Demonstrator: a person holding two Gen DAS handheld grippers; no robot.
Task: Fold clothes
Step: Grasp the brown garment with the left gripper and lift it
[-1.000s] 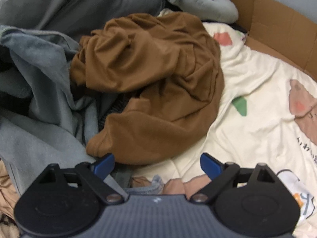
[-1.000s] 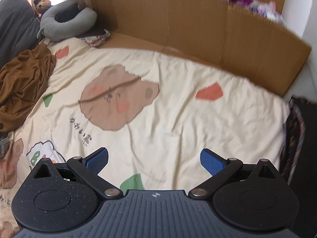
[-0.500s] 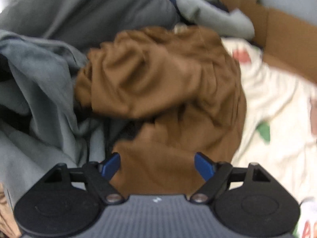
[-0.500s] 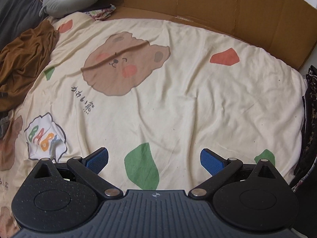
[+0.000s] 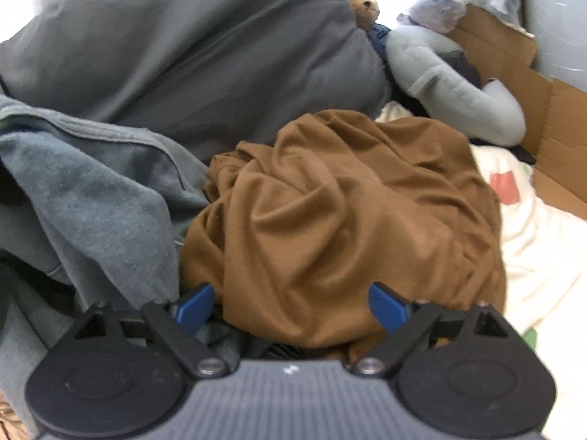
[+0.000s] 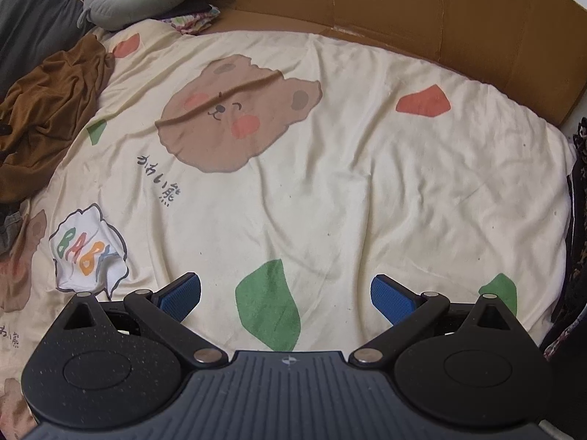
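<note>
A crumpled brown garment (image 5: 348,212) lies in a heap on the cream bear-print sheet (image 5: 543,256). My left gripper (image 5: 290,306) hovers over its near edge, and its jaws are opening. The brown cloth bulges up between the blue pads, which do not press on it. A grey-green garment (image 5: 91,201) is piled to the left of it. In the right wrist view the brown garment (image 6: 47,110) sits at the far left. My right gripper (image 6: 286,295) stands open above the bare sheet (image 6: 367,183), with nothing between its fingers.
A dark grey pillow (image 5: 183,47) and a grey neck pillow (image 5: 451,88) lie behind the brown heap. A cardboard wall (image 6: 403,0) runs along the far side of the sheet. Dark patterned cloth (image 6: 576,220) lies at the right edge.
My left gripper has come forward over the brown garment, and its view has tilted up toward the pillows. My right gripper sank closer to the sheet, then kept still.
</note>
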